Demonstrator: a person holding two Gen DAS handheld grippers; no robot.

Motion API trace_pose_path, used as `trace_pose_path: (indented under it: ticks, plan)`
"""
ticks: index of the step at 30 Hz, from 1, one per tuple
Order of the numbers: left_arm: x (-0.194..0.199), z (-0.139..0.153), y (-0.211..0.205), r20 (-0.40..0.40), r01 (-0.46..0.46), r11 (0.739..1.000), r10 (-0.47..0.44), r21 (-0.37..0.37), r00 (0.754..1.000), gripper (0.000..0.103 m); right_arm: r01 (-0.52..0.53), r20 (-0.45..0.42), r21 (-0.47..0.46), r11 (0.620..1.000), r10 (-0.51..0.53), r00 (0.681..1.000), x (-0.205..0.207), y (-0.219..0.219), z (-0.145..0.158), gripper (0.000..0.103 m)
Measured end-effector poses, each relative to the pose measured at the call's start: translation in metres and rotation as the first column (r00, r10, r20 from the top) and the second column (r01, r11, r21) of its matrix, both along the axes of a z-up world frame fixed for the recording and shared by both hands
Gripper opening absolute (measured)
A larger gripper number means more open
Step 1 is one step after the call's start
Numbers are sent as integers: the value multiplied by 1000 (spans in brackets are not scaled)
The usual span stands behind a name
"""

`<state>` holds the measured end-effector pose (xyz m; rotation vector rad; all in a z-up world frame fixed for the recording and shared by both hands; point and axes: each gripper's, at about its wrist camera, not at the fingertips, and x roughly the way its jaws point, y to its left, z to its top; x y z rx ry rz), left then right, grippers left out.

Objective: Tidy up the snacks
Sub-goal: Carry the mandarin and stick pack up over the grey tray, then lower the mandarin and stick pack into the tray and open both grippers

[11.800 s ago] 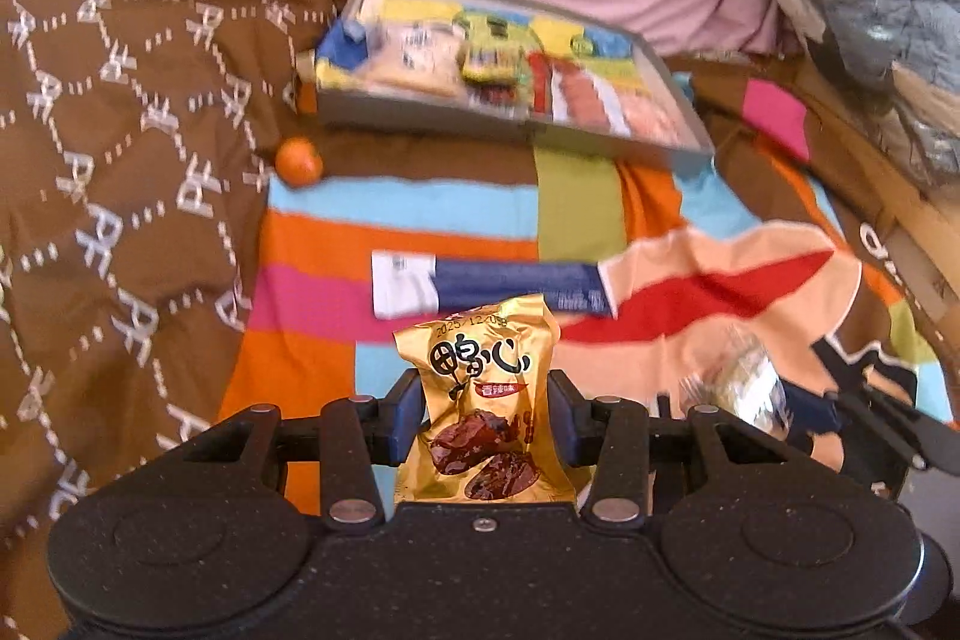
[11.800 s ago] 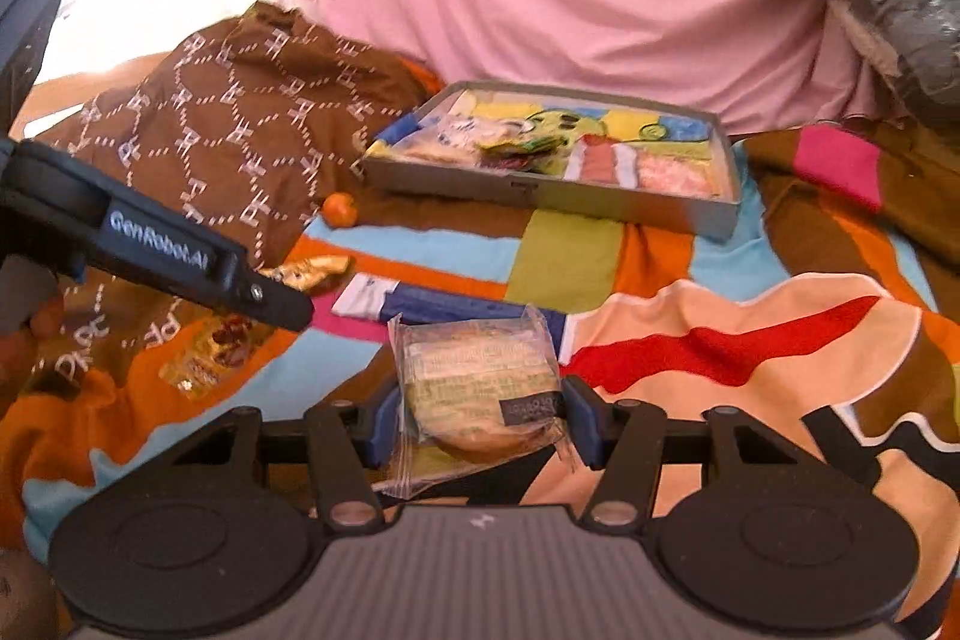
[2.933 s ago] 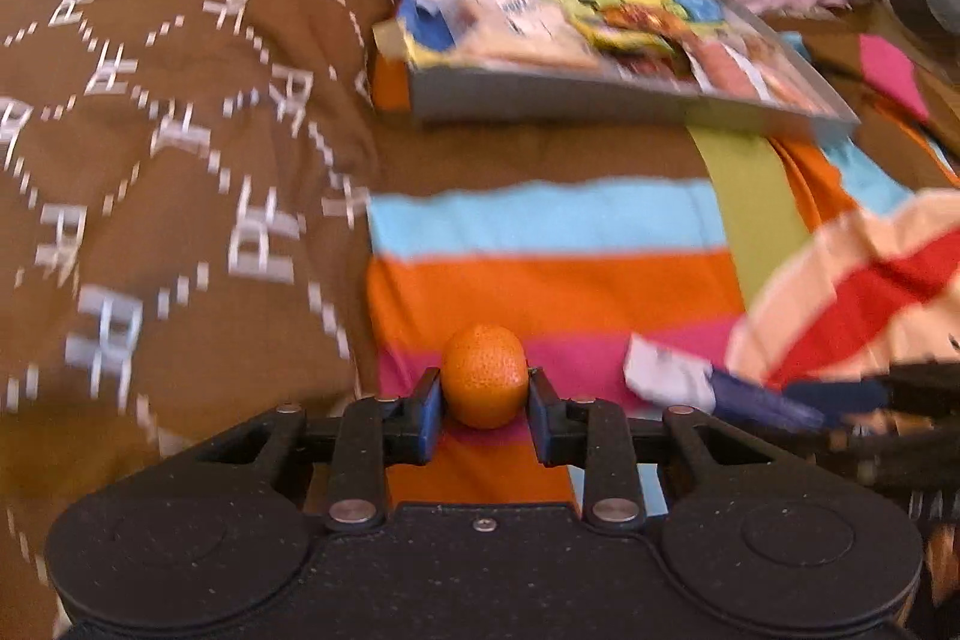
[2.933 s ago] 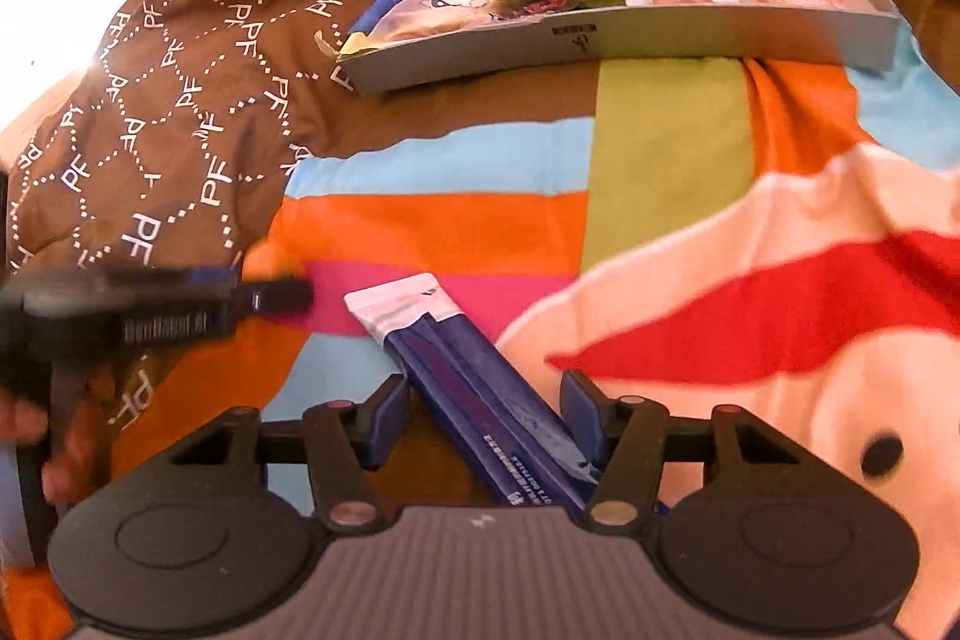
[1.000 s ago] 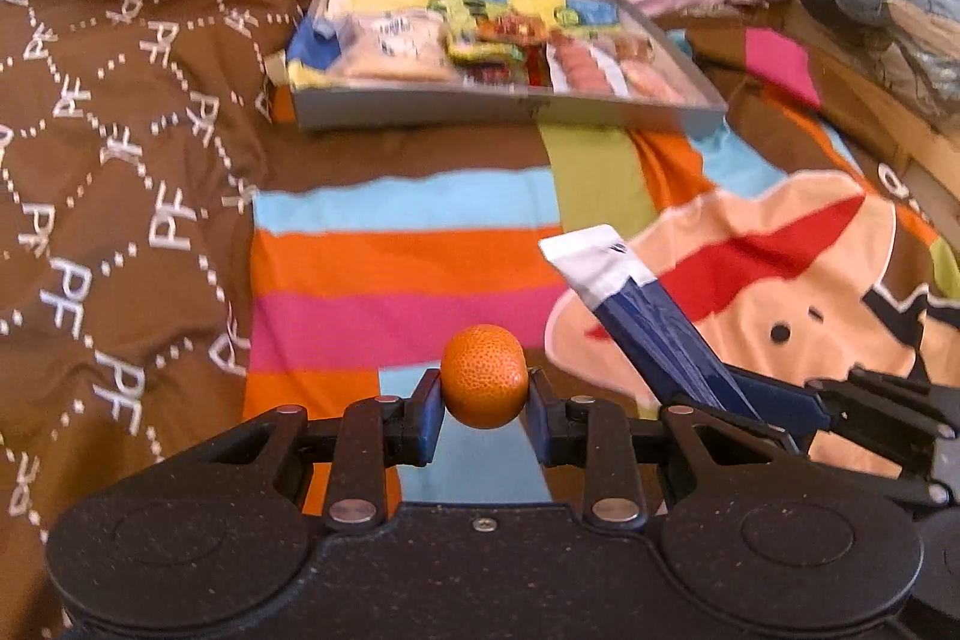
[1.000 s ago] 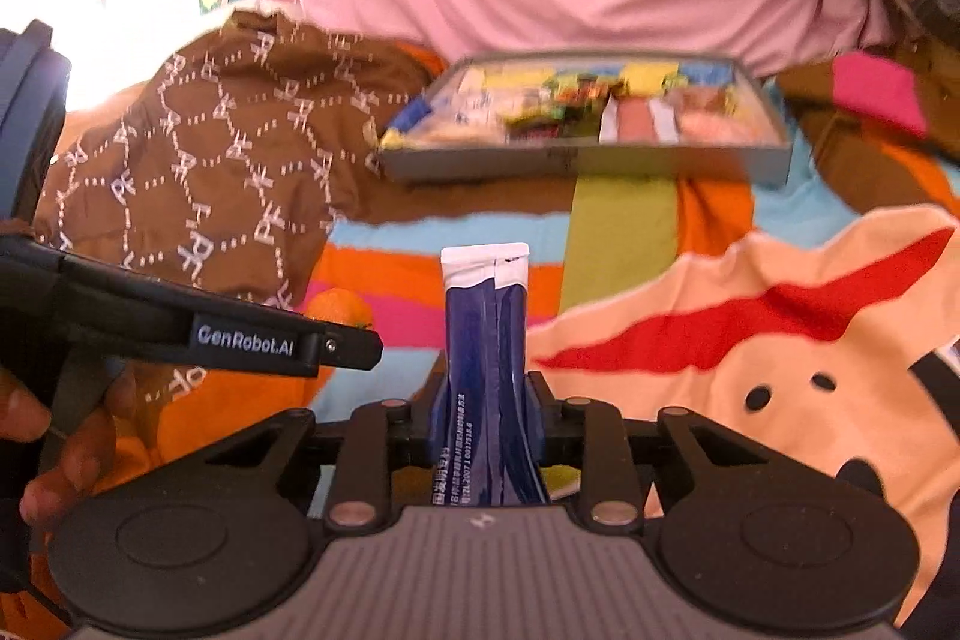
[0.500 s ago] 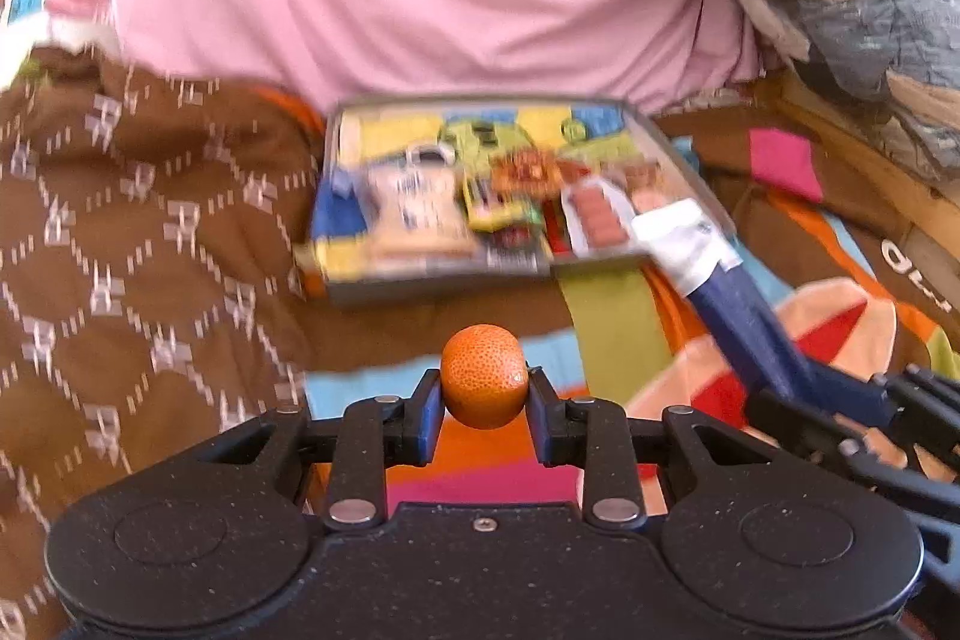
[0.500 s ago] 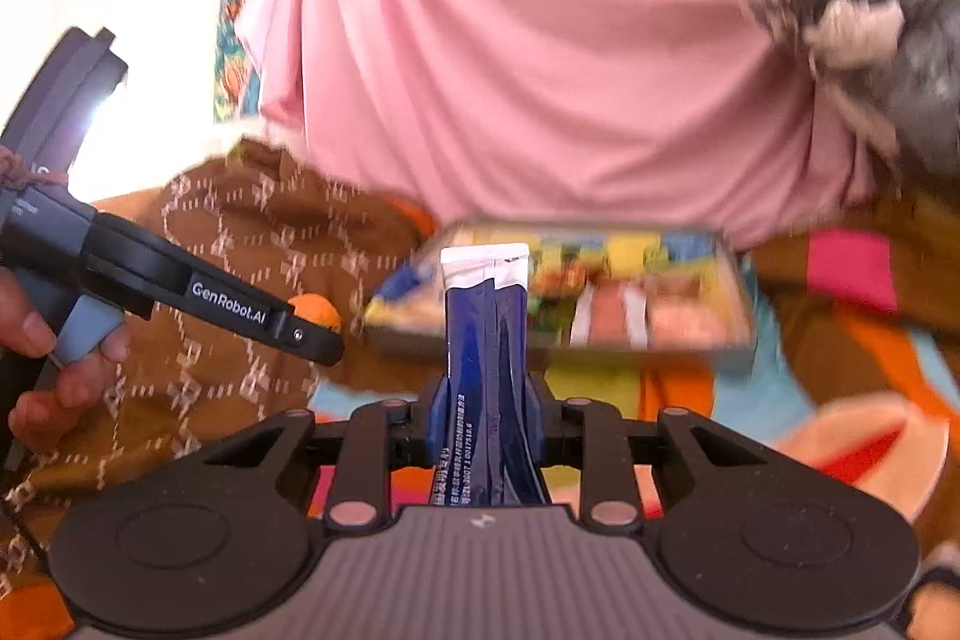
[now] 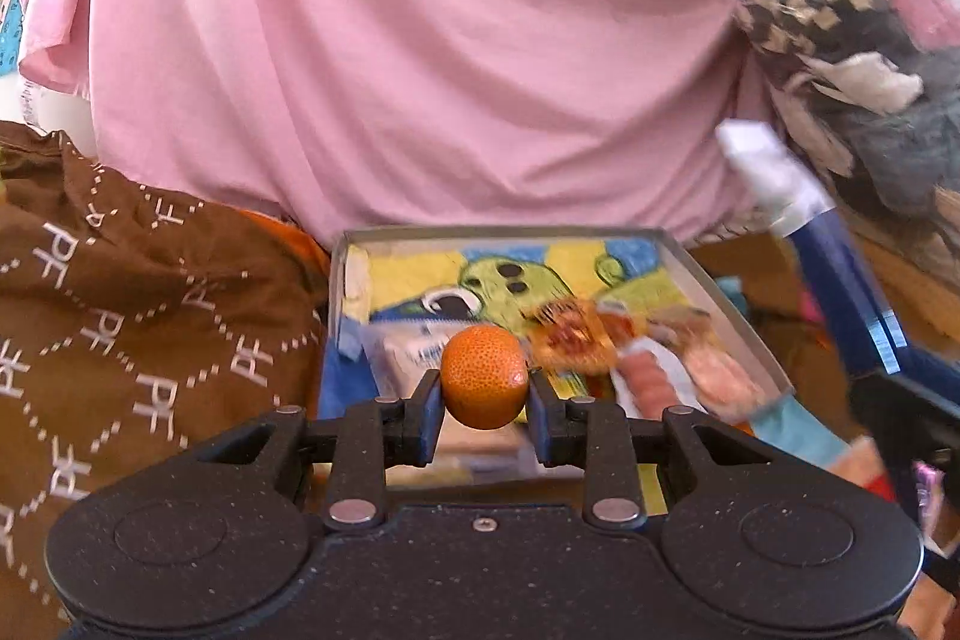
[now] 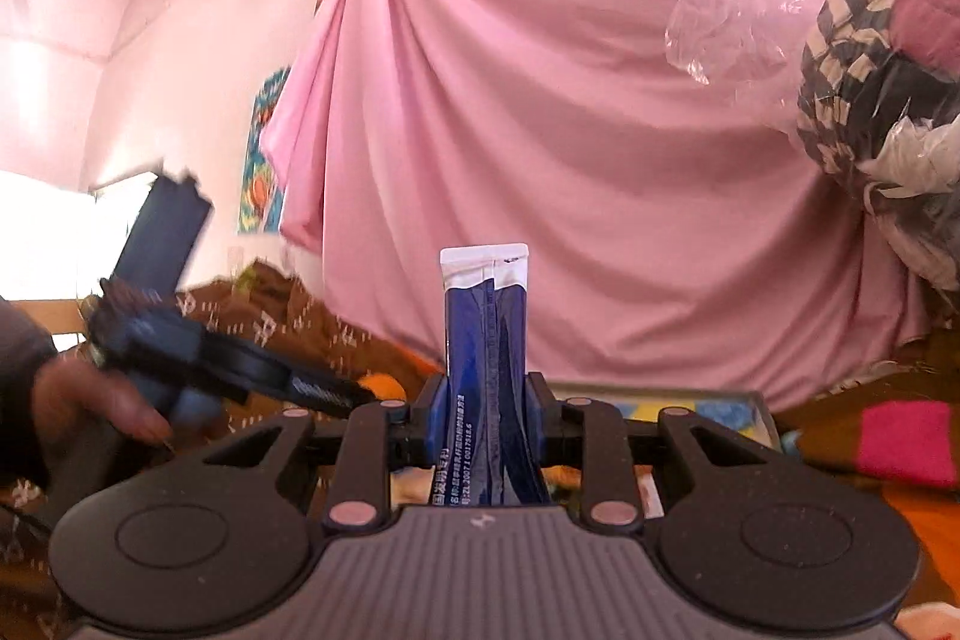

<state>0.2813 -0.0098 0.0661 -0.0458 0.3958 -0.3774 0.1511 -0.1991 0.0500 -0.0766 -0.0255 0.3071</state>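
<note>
Both claws loaded above the tray

Left claw (image 9: 485,403) grips the orange (image 9: 485,376); right claw (image 10: 486,427) pinches the blue packet (image 10: 486,370). Lower each into a bare spot of the tray (image 9: 744,334), then release.

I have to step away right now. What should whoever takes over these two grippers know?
Left gripper: shut on the small orange, held over the near part of the grey tray.
Right gripper: shut on the blue stick packet, upright, raised near the tray's right side.
Done: several snack packs already lie in the tray.
Left: set the orange and the packet into the tray, then release. Whether other snacks remain outside is not visible.
</note>
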Motion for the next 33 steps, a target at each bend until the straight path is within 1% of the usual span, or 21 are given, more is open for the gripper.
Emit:
trace_pose_path:
  ticks: [3, 6, 8, 11, 13, 15, 16, 20, 23, 25, 28, 31, 33]
  plan:
    - [21, -4, 1, 3, -22, 1000, 22, -21, 1000, 31, -15, 14, 47, 999, 14, 1000, 14, -3, 3, 30]
    - [40, -8, 5, -17, -41, 999, 41, -36, 999, 31, -32, 9, 89, 996, 31, 999, 31, -3, 8, 30]
    - [51, -10, 8, -26, -47, 998, 46, -31, 999, 31, -47, 8, 115, 992, 46, 999, 41, -4, 10, 30]
    - [63, -13, 9, -20, -43, 999, 43, -15, 999, 31, -77, -6, 164, 983, 79, 997, 58, -4, 13, 30]
    - [71, -15, 9, -19, -42, 999, 42, -19, 999, 31, -94, -20, 207, 974, 100, 995, 68, -4, 14, 30]
    - [78, -17, 10, -21, -44, 998, 43, -34, 999, 31, -104, -32, 231, 967, 114, 993, 78, -2, 15, 31]
    - [81, -19, 10, -23, -44, 998, 43, -41, 999, 31, -105, -37, 232, 967, 116, 993, 83, -1, 15, 31]
    - [94, -25, 10, -36, -46, 997, 44, -61, 998, 31, -91, -46, 173, 981, 100, 994, 102, 8, 17, 31]
    - [105, -30, 10, -48, -48, 995, 44, -82, 998, 31, -58, -71, 141, 988, 68, 995, 122, 13, 18, 31]
    - [112, -32, 12, -69, -55, 992, 47, -118, 997, 31, -41, -88, 127, 991, 52, 995, 133, 15, 17, 31]
    - [122, -36, 16, -108, -76, 979, 56, -189, 993, 31, 0, -142, 108, 994, 15, 990, 154, 20, 15, 31]
    - [130, -37, 13, -115, -74, 977, 52, -202, 992, 31, 38, -210, 103, 994, -15, 978, 174, 23, 10, 31]
    - [134, -39, 10, -112, -65, 979, 44, -193, 993, 31, 45, -243, 116, 992, -16, 970, 184, 21, 7, 31]
